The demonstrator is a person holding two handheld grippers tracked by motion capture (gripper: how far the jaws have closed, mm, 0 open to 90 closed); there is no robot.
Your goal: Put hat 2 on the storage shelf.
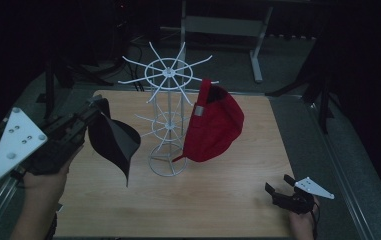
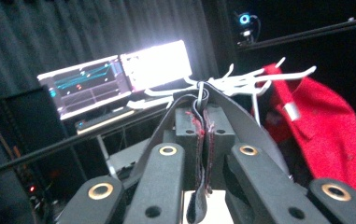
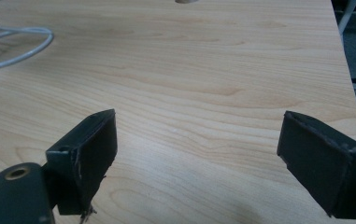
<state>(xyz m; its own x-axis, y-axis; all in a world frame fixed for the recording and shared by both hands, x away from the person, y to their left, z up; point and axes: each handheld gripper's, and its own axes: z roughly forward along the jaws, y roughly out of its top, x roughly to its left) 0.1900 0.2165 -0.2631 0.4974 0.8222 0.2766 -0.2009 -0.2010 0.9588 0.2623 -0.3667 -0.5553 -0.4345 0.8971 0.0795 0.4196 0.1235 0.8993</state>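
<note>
Two caps are in play, going by the high view: a red cap [image 1: 214, 125] hanging already on the white rack [image 1: 168, 107], and a black cap [image 1: 114, 140] that I am holding up in my left gripper [image 1: 94, 106], off the surface [image 1: 218, 200] and just left of the rack. One rack, with two tiers of hook arms; the upper tier is carrying the red cap on its right side, and the arms facing me look free. My right gripper [image 1: 284, 189] is resting low at the near right corner, well apart from everything.

In the left gripper view, my jaws are pinched fully together on a thin fold of the black cap [image 2: 241, 121], whose dark cloth is spreading out on both sides of them. The rack's upper arms [image 2: 241, 79] are sitting just beyond the tips, with the red cap [image 2: 325, 126] to the right. I judge I am in the hanging step: next I am needing to carry the cap's strap or band over a free arm, lower it until the hook takes the weight, and then let go.

In the right gripper view, my jaws are standing wide apart over bare wood [image 3: 203, 93], holding nothing; a part of the rack's ring base [image 3: 17, 46] is showing at upper left.
</note>
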